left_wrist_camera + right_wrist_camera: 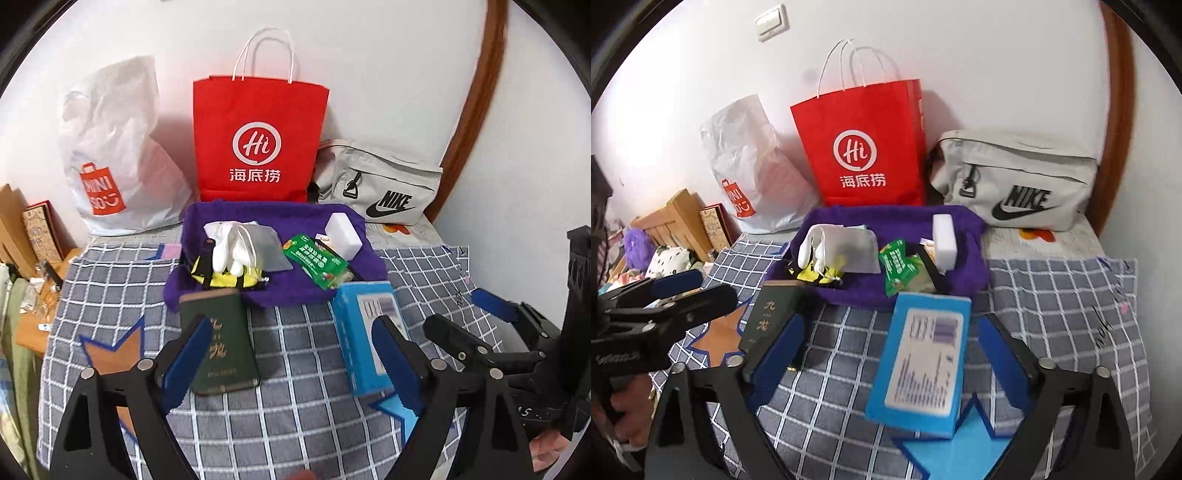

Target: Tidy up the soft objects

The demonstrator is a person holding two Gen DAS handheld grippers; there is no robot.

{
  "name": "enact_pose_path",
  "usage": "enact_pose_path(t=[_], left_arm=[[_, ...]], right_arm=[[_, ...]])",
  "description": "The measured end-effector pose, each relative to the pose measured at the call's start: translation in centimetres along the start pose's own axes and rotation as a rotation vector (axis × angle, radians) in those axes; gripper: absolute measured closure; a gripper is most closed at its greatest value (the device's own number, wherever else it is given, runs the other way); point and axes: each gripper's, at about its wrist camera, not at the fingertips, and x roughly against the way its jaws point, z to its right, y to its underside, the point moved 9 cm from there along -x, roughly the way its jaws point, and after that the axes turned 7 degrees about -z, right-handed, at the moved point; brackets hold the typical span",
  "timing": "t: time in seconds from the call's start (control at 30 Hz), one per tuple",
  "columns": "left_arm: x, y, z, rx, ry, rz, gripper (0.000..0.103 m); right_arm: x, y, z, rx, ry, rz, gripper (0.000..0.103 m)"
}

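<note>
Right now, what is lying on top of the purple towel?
On the purple towel: white gloves, grey pouch, yellow pouch, green packet, white sponge block. Anything beneath them stays hidden.

Black linkage fingers (pixel 395 354) with blue pads, silver rivets.

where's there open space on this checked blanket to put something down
The widest bare stretch of the grey checked blanket lies right of the blue box, below the grey Nike pouch. A narrower strip runs between the blue box and the dark green booklet. The purple towel is crowded with small items, and bags line the wall.
</note>
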Motion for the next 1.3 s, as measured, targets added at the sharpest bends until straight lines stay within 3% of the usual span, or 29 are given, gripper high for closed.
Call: enact_pose_path(t=[0.2,0.57,1.3], left_arm=[[3.2,3.8,-0.3,0.013,-0.042,0.03,0.007],[7.3,7.6,-0.2,0.009,-0.133,0.104,0.007],[9.2,9.7,0.1,0.019,-0.118,0.13,0.007]], right_arm=[[3.3,3.1,-0.6,-0.002,0.031,0.021,0.001],[7.6,7.4,-1.5,0.021,0.071,0.052,0.0],[10.2,8.9,-2.9,0.04,0.09,0.091,0.0]])
